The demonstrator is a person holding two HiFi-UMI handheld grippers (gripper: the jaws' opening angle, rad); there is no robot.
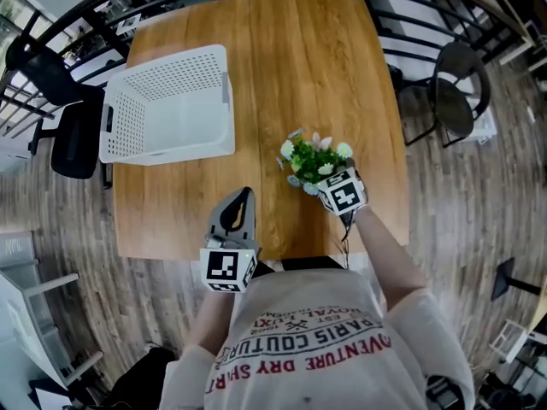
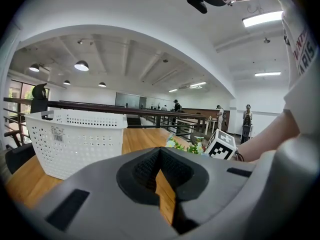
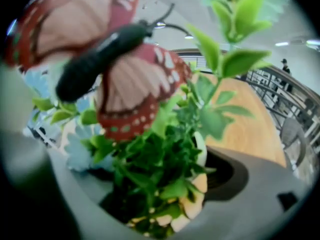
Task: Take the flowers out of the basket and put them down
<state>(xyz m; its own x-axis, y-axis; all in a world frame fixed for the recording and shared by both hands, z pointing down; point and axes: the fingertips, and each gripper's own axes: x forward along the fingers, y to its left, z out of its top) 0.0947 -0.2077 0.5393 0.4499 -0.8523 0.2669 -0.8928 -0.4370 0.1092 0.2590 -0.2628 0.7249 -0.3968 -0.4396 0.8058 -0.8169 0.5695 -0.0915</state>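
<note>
The flower bunch [image 1: 314, 159] is clamped in the right gripper [image 1: 329, 184], well right of the white basket [image 1: 167, 146], over bare table [image 1: 299, 67]. The left gripper [image 1: 245, 196] is closed, empty, and nearer the basket.

Light: bright, even, from ceiling lamps [image 2: 81, 65] above the left gripper [image 2: 160, 150] | Shadows: faint | Edges: fisheye bend, black corners | Focus: butterfly [image 3: 107, 49] and flowers [image 3: 150, 166] close against the right gripper [image 3: 160, 186] blurred; head view sharp

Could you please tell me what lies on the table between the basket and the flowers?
Nothing: only bare table lies between the basket and the flowers, as the head view shows.
</note>
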